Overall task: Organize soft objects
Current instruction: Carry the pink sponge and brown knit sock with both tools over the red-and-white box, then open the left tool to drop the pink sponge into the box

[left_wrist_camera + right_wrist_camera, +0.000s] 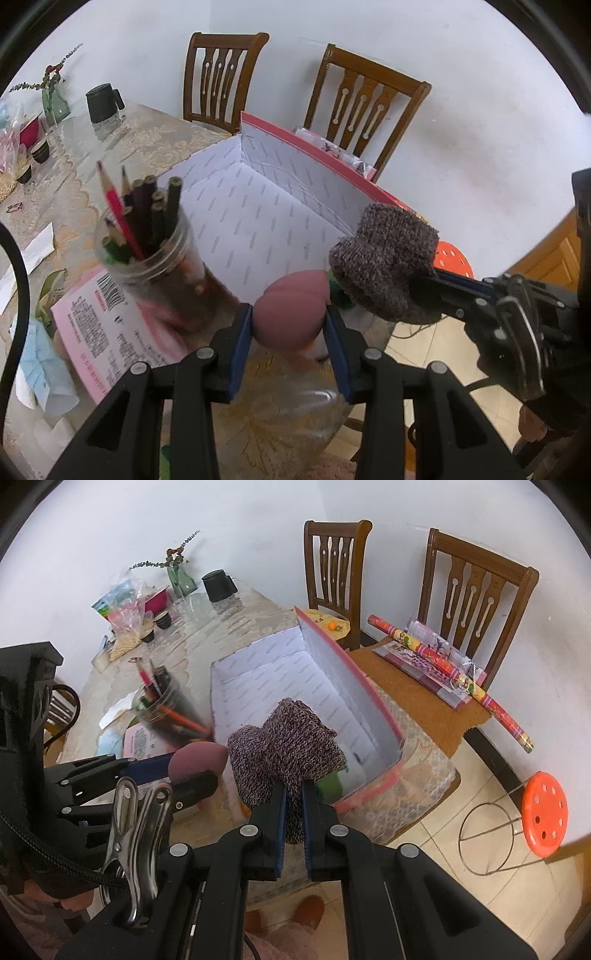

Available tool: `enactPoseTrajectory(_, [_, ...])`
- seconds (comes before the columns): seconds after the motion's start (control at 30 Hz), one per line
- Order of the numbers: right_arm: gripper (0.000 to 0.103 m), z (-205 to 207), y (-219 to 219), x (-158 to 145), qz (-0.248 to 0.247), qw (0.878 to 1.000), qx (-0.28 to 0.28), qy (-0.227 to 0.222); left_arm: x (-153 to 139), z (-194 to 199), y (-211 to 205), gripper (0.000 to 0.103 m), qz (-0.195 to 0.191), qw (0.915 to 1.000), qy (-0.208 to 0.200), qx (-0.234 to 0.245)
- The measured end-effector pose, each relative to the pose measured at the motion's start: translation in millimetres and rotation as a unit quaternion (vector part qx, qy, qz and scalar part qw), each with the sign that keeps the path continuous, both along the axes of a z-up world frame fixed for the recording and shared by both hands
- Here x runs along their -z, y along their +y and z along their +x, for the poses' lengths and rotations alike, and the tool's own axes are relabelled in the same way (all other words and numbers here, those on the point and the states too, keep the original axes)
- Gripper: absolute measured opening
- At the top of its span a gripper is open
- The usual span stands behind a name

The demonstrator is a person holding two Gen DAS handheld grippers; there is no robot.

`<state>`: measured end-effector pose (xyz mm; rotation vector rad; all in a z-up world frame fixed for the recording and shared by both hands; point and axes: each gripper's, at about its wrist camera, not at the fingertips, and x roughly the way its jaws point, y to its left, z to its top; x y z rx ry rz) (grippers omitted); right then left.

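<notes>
Both jaws grip: our left gripper (290,325) pinches a pink sponge (291,310), our right gripper (294,812) clamps a knit sock (288,734), both held at the box's (332,657) near end. Inside it we see something green and white. Beside it, a jar (147,243) holds pencils (147,210). Two chairs (221,77) stand against the white wall beyond the table (122,144).

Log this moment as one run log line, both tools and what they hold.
left tool: shut on pink sponge | right tool: shut on knitted sock | both held near open box
</notes>
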<state>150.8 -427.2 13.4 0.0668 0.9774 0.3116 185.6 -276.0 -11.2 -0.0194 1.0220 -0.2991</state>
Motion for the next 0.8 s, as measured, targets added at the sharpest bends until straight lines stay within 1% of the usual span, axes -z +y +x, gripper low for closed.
enactPoseTrajectory(0.1, [0.009, 10, -5, 2, -0.004, 1.000, -0.005, -0.001, 6, 8, -4, 0.040, -0.002, 1.0000, 0.002, -0.005])
enactPoseTrajectory(0.23, [0.009, 23, -12, 6, -0.007, 1.000, -0.012, 0.001, 15, 17, -9, 0.041, 0.005, 0.9999, 0.002, -0.013])
enactPoseTrajectory(0.37, [0.009, 37, -16, 11, -0.005, 1.000, -0.012, 0.006, 26, 24, -13, 0.041, 0.003, 0.9997, 0.013, -0.020])
enactPoseTrajectory(0.47, [0.009, 44, -16, 14, -0.004, 1.000, -0.015, 0.007, 34, 28, -14, 0.041, 0.006, 0.9995, 0.016, -0.026])
enactPoseTrajectory(0.6, [0.009, 52, -14, 19, -0.008, 1.000, -0.024, 0.013, 41, 35, -14, 0.041, 0.001, 0.9991, 0.026, -0.033])
enactPoseTrajectory(0.8, [0.009, 64, -10, 24, -0.013, 0.999, -0.034, 0.018, 47, 38, -18, 0.041, 0.004, 0.9991, 0.029, -0.031])
